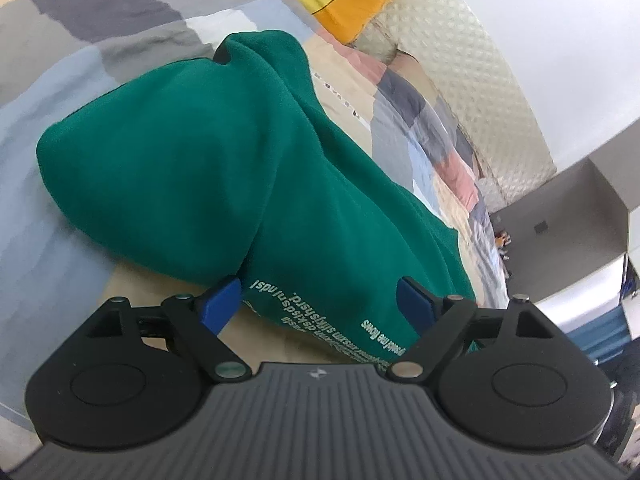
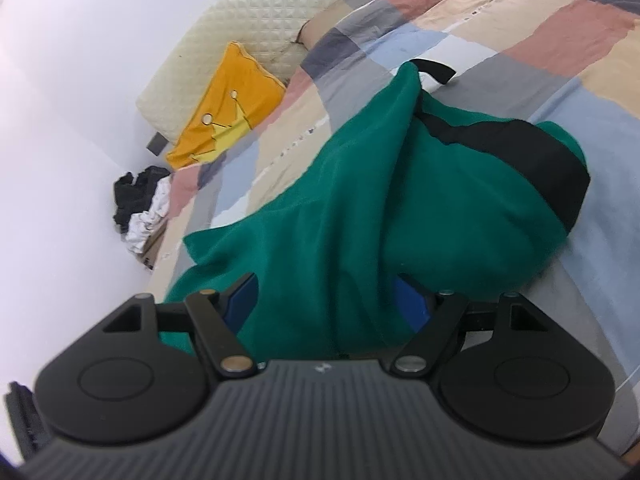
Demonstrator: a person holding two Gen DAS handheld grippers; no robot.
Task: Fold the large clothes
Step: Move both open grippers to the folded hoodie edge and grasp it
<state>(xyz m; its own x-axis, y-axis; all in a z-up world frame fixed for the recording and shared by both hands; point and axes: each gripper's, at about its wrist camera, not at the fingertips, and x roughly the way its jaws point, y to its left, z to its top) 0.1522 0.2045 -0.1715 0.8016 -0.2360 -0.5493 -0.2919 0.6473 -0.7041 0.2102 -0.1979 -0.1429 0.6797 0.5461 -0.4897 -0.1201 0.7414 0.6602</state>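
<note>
A green sweatshirt (image 1: 224, 168) lay bunched on a patchwork bedspread (image 1: 60, 92) of grey, blue, pink and beige squares. In the left wrist view it rose in a rounded hump on the left and ran in long folds toward the near right, where pale printed lettering (image 1: 320, 320) — upside down and too blurred to read in full — crossed the cloth between the blue fingers (image 1: 222, 302). The left gripper (image 1: 320, 304) had its jaws wide apart, with fabric lying between them and not pinched.

In the right wrist view the sweatshirt (image 2: 360, 208) showed a broad black band (image 2: 532, 152) across its far right part and a peak of cloth at the far end. The right gripper (image 2: 324, 304) also stood wide, green folds filling the gap between its fingers.

Farther off, a yellow cushion (image 2: 228, 108) leaned on a cream quilted headboard (image 2: 260, 20), and a heap of black and white clothes (image 2: 140, 204) lay at the bed's left edge — beside the wall.
</note>
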